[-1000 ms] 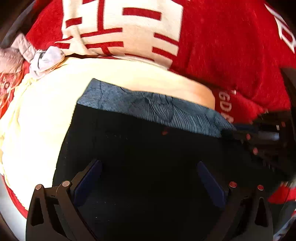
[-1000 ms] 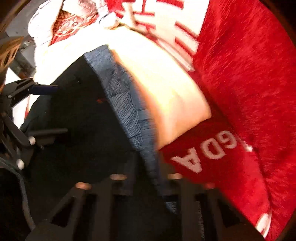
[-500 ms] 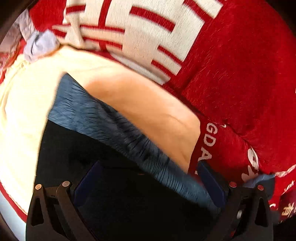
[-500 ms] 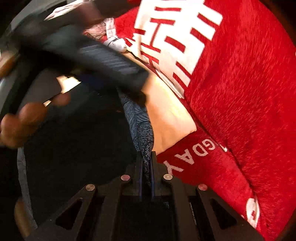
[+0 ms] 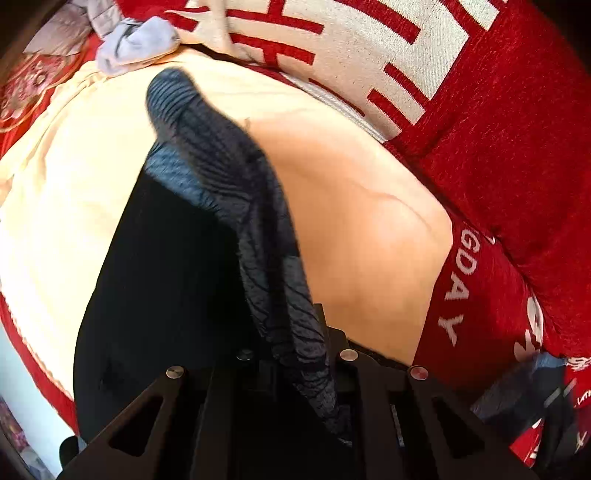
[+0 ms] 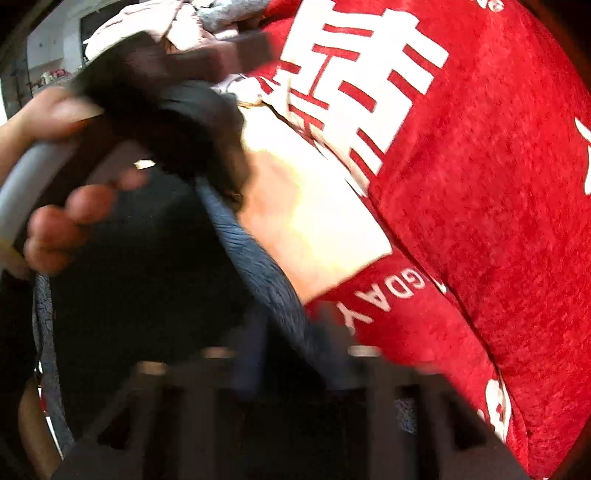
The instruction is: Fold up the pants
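The pants (image 5: 166,280) are black with a blue-grey patterned waistband (image 5: 236,177) and lie on a cream cloth (image 5: 66,192) over a red blanket. My left gripper (image 5: 295,350) is shut on the waistband, which rises out of the jaws in a lifted fold. In the right wrist view the pants (image 6: 140,288) fill the left, and my right gripper (image 6: 291,354) is shut on the same waistband (image 6: 251,266); this view is blurred. The person's hand (image 6: 59,229), holding the left gripper, shows at the left.
The red blanket (image 5: 517,147) with large white characters covers the bed beyond the cream cloth. A bundle of grey and pink clothes (image 5: 136,40) lies at the far left corner; it also shows in the right wrist view (image 6: 192,26). The bed's edge (image 5: 22,369) runs along the lower left.
My left gripper went from wide open to shut on the waistband. My right gripper stayed shut on it. The waistband lifted off the cloth into a raised fold between both grippers.
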Demonstrator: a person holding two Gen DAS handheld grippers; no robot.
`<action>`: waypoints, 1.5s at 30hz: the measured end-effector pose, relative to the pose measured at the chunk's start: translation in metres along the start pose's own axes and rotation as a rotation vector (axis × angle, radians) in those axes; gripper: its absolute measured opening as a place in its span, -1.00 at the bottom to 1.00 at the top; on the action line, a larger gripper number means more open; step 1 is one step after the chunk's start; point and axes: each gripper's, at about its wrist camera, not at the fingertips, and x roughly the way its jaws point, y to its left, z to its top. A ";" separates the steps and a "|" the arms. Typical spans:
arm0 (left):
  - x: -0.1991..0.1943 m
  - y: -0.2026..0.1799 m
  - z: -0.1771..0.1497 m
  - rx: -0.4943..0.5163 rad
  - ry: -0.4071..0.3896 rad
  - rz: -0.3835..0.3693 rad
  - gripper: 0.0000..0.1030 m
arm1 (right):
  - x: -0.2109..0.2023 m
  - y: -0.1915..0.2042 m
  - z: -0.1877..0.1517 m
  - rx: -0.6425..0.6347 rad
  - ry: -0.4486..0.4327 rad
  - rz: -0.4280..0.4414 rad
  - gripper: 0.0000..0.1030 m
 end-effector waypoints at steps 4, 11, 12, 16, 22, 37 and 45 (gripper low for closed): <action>-0.010 -0.001 -0.007 0.030 -0.029 0.017 -0.71 | 0.013 -0.032 -0.017 -0.008 0.103 0.027 0.97; -0.018 0.005 -0.010 0.048 -0.041 0.014 -0.71 | 0.032 -0.096 -0.039 0.120 0.247 0.166 0.61; -0.017 0.005 -0.011 0.046 -0.033 0.006 -0.71 | 0.033 -0.099 -0.040 0.137 0.256 0.215 -0.19; -0.030 0.010 -0.021 0.058 -0.057 -0.024 -0.71 | 0.004 -0.074 -0.040 0.080 0.206 0.149 -0.56; -0.077 0.042 -0.064 0.066 -0.117 -0.146 -0.71 | -0.087 -0.003 -0.057 0.146 0.011 -0.102 -0.59; -0.029 0.159 -0.186 -0.040 -0.020 -0.300 -0.63 | -0.080 0.175 -0.149 0.138 0.152 -0.445 -0.59; -0.052 0.165 -0.202 -0.049 -0.076 -0.082 0.26 | -0.109 0.197 -0.155 0.109 0.145 -0.442 0.14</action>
